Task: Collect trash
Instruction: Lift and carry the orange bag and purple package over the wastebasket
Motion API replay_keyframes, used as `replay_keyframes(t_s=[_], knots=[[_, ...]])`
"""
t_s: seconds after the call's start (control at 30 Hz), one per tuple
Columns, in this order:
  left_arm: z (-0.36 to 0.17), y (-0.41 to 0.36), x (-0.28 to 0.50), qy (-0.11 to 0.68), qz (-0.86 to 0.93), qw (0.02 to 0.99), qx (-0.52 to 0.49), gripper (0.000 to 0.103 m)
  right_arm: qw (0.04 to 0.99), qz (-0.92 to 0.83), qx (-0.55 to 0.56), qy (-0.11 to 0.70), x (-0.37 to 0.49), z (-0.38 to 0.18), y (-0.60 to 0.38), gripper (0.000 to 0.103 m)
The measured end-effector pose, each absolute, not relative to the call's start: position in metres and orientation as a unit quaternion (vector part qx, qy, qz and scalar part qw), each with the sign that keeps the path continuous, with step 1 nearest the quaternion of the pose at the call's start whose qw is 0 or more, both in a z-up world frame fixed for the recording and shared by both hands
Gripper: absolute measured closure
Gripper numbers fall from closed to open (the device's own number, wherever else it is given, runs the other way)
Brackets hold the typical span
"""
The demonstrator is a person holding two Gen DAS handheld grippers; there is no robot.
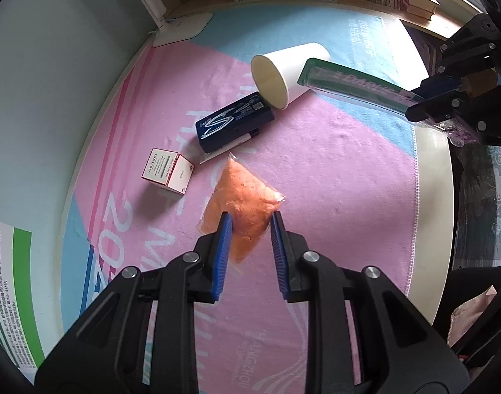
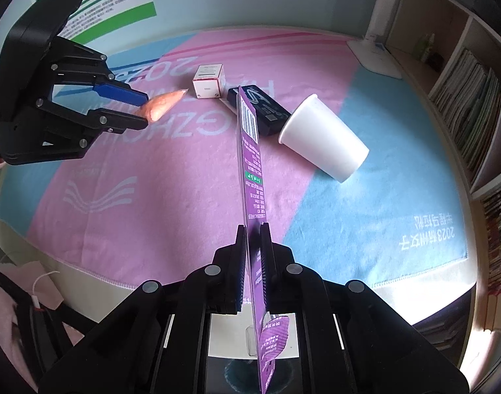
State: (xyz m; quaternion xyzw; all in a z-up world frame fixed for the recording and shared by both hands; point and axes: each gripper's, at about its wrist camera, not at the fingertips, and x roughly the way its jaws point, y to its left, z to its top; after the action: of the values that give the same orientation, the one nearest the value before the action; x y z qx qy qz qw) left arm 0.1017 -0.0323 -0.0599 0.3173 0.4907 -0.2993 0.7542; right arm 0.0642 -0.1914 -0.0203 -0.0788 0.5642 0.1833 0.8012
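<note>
Trash is in both of my tools at once, so what matters now is how each piece lies from its tool and where the rest sits. My left tool is clamped on an orange-filled plastic pouch, which sticks out ahead of the blue pads along the line the tool points; in the right wrist view it hangs clear above the towel. My right tool is clenched tight on one end of a long purple blister card, held on edge, its long axis running straight out from the jaws towards the far side of the bench. Left behind on the pink and blue towel are a white paper cup lying on its side, a dark blue box just beside the cup's mouth with a pen tucked against it, and a small white and red carton near the box. I judge the cup nearer my right tool and the carton nearer my left. No bin shows in either view, so I cannot tell which way the drop lies. Bookshelves stand beyond the bench, and a green and white poster hangs on the pale wall.
</note>
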Motion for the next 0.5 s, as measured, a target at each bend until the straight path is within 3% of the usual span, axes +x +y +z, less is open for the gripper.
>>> replay_keyframes(t_s=[0.5], knots=[[-0.054, -0.103, 0.052, 0.454, -0.377, 0.721, 0.363, 0.081, 0.818, 0.102, -0.029, 0.565, -0.005, -0.010, -0.243, 0.094]])
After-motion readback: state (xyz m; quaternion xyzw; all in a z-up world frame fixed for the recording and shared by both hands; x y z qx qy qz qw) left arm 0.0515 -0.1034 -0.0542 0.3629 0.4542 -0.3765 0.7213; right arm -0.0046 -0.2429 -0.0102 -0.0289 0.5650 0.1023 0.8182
